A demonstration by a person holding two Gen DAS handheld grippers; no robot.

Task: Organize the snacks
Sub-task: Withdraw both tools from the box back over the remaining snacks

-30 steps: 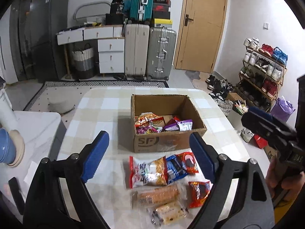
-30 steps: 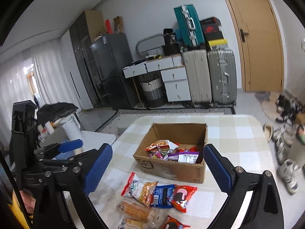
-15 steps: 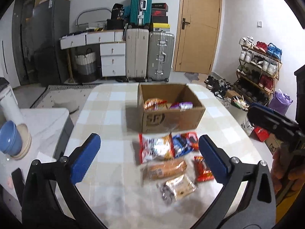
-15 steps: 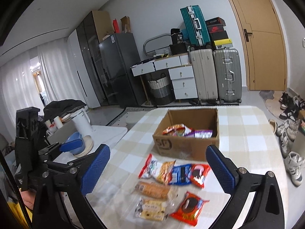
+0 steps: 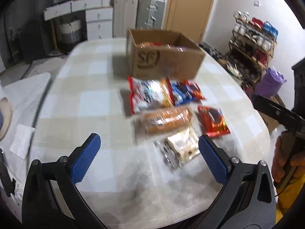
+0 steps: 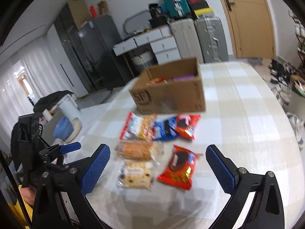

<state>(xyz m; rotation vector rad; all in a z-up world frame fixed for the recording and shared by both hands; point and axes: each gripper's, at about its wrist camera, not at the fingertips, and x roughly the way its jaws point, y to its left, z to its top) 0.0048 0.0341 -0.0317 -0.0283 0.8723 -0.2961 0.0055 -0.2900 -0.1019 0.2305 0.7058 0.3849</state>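
While both jaws stand wide apart and empty, the left gripper (image 5: 146,156) and right gripper (image 6: 157,168) hover over snack packets (image 6: 133,173) before the cardboard box (image 6: 171,93).

The cardboard box (image 5: 164,57) bore a large round "SF" logo printed dark on its near wall, seen in both wrist views, smeared by motion blur in each. The printing on the snack packets (image 6: 177,164) lying in front of it on the bench was too blurred to read, and no other lettering in the room could be made out.
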